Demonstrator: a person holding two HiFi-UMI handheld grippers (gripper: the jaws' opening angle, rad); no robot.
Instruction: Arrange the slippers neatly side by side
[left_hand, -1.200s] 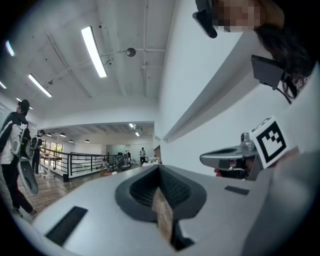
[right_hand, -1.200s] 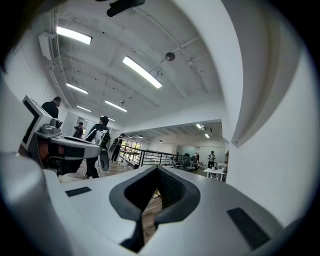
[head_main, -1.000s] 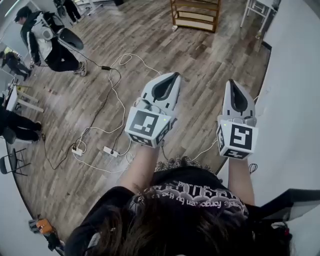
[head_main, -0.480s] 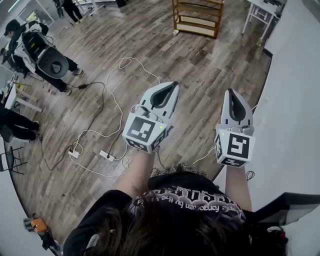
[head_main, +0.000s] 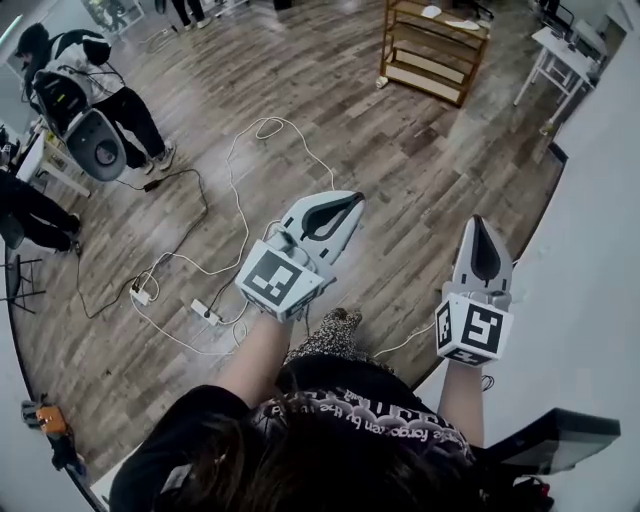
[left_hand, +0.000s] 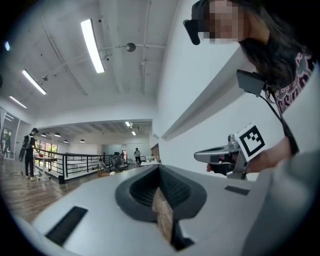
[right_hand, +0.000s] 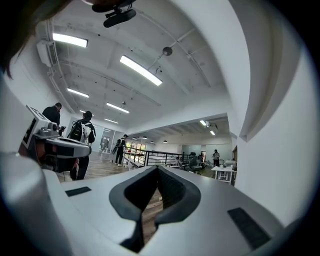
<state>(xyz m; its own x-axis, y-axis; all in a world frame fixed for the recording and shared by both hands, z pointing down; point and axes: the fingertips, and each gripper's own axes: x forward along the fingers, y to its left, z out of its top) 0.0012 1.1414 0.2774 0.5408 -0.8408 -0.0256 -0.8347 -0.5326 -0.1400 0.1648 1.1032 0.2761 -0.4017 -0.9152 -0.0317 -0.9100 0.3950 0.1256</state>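
Slippers out of view, left gripper (head_main: 352, 201), right gripper (head_main: 478, 225), fingers (right_hand: 181, 199) together, empty

The person wears a black top (head_main: 345, 385) with pale lettering across it, the sleeves seemingly short. The left gripper (head_main: 350, 201) and right gripper (head_main: 480, 228) are light grey shells with dark-lined jaws, each bearing a black-and-white marker cube (head_main: 275, 281).
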